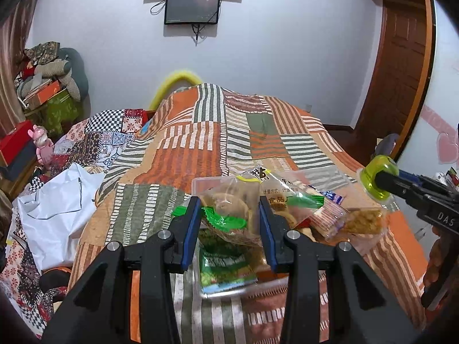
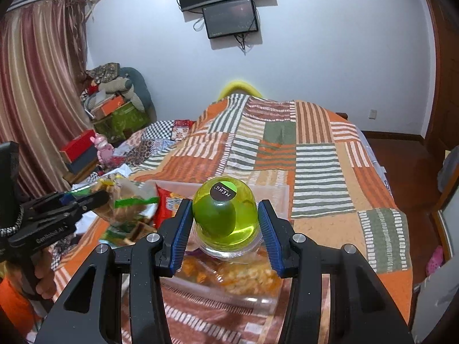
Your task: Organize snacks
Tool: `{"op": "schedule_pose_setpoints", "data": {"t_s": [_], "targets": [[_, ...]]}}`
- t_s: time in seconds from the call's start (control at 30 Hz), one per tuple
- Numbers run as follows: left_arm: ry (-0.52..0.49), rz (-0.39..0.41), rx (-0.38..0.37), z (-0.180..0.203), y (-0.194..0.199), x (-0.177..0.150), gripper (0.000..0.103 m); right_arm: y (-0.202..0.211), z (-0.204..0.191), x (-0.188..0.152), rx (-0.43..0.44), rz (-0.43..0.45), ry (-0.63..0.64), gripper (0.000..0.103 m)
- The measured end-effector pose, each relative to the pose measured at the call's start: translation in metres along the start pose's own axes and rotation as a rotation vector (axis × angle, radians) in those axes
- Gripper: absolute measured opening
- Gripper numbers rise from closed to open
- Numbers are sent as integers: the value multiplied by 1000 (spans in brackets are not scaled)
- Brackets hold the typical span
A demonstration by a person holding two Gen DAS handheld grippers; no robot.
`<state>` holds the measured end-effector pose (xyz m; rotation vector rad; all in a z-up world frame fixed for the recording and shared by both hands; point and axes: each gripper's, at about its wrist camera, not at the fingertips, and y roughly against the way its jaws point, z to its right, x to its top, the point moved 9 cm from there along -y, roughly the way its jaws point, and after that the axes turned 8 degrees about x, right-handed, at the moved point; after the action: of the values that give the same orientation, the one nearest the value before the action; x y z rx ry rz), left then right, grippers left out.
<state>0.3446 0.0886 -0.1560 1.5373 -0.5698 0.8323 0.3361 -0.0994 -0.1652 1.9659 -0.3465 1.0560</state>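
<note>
My left gripper (image 1: 231,226) is shut on a clear bag of pastries with green trim (image 1: 229,206), held above a clear plastic box (image 1: 243,288) on the bed. In the box lie a green packet (image 1: 226,269), a red-striped packet (image 1: 327,218) and an orange snack bag (image 1: 364,220). My right gripper (image 2: 225,223) is shut on a green jelly cup (image 2: 225,215), over the box (image 2: 275,192) and a bag of orange crisps (image 2: 243,278). The right wrist view has the left gripper (image 2: 103,196) with its bag (image 2: 129,203) at the left. The jelly cup (image 1: 378,182) hangs at the right of the left wrist view.
A striped patchwork quilt (image 1: 200,149) covers the bed under the box. White cloth (image 1: 57,200) and a pink toy (image 1: 43,146) lie to the left, by stacked boxes and curtains (image 2: 34,100). A hand (image 1: 439,261) grips the right tool. Wooden floor (image 2: 401,149) lies right of the bed.
</note>
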Motion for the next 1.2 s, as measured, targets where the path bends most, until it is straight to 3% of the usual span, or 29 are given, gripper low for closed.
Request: {"op": "schedule_pose_setpoints", "data": {"t_s": [0.23,0.6,1.2], "targets": [[-11,-7,22,4,-19,3,39,-21,8,-2,-21,-39,3,44],[17,-79,12,5,-52,-13,39,-40,20,-9,-47,-98,13,44],[19,-101,-1,1,-24,-22,44,-10,-2,-3,-3,-71,37,44]]}}
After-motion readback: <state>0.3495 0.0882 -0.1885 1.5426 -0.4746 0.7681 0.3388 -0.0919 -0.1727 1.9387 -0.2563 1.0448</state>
